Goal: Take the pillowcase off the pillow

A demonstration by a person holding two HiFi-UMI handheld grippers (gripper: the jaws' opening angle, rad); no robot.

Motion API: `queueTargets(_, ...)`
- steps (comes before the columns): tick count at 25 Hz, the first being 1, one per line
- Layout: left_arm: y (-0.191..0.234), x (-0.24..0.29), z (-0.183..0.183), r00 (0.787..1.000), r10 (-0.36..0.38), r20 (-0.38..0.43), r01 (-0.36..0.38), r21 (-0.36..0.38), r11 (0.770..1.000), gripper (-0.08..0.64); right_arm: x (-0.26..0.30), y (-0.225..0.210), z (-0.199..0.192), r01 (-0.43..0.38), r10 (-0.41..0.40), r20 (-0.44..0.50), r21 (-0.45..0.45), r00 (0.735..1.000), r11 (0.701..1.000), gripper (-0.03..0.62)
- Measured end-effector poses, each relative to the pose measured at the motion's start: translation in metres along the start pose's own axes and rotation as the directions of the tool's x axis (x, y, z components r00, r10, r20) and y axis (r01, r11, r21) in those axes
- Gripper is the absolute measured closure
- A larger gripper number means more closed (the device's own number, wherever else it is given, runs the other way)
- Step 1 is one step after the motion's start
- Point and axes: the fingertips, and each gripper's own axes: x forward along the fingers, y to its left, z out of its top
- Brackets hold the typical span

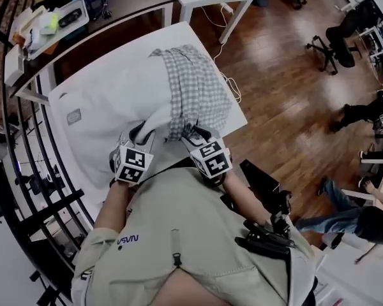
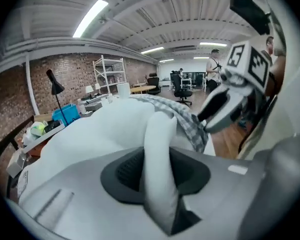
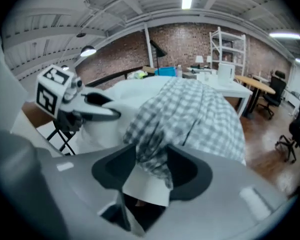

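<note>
- Two grips differ: the left gripper (image 2: 160, 171) pinches a fold of bare pillow (image 1: 108, 101), while the right gripper (image 3: 147, 174) stands wide around bunched pillowcase (image 1: 201, 88), not clamped.
- Pillowcase covers the pillow's right end, on the table (image 1: 182, 34).
- Risk: pulling before the right jaws close, so the cloth slips free.
- Risk: the thin left pinch lets go, and the pillow drags along with the case.
</note>
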Motion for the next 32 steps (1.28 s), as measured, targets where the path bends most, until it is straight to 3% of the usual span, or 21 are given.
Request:
queueTargets(3,0.006,-0.015,0.021,0.999,-0.013,0.053,0.013,-0.011,1.000,0.483,0.032,0.007,-0.005,0.050,-0.052,-0.030,-0.069,0.998,0.996,0.394)
queueTargets(6,0.011,-0.032,0.035,0.994,0.007,0.113,-0.003,-0.042,0.999,0.513,0.034,-0.003,0.013,0.142,-0.143,0.010,-0.183,0.990,0.973,0.495)
queueTargets(9,0.032,-0.052,0.054,0.980,0.072,0.185,-0.060,-0.071,0.996,0.523,0.011,-0.015,0.038,0.213,-0.195,0.099,-0.228,0.976,0.950,0.559)
queueTargets(15,0.071,-0.075,0.064,0.960,0.120,0.251,-0.077,-0.177,0.981,0.526,-0.029,-0.061,0.072,0.385,-0.340,0.198,-0.272,0.919,0.882,0.565)
queueTargets(18,0.073,-0.076,0.054,0.961,0.108,0.256,-0.046,-0.237,0.971,0.529,-0.034,-0.096,0.067,0.450,-0.417,0.174,-0.267,0.892,0.852,0.566)
queueTargets(22,0.059,-0.072,0.034,0.967,0.084,0.239,-0.018,-0.264,0.964,0.531,-0.015,-0.130,0.025,0.487,-0.485,0.079,-0.266,0.871,0.832,0.571)
queueTargets(28,0.047,-0.064,0.002,0.982,0.058,0.181,0.005,-0.331,0.944,0.532,0.025,-0.150,-0.041,0.444,-0.479,-0.104,-0.244,0.872,0.862,0.571)
queueTargets(30,0.040,-0.057,-0.009,0.985,0.025,0.168,0.041,-0.376,0.926,0.532,0.031,-0.144,-0.046,0.402,-0.438,-0.126,-0.237,0.890,0.885,0.569)
queueTargets(32,0.027,-0.049,-0.014,0.987,-0.031,0.159,0.089,-0.375,0.923,0.515,0.031,-0.141,-0.050,0.349,-0.381,-0.140,-0.209,0.914,0.914,0.561)
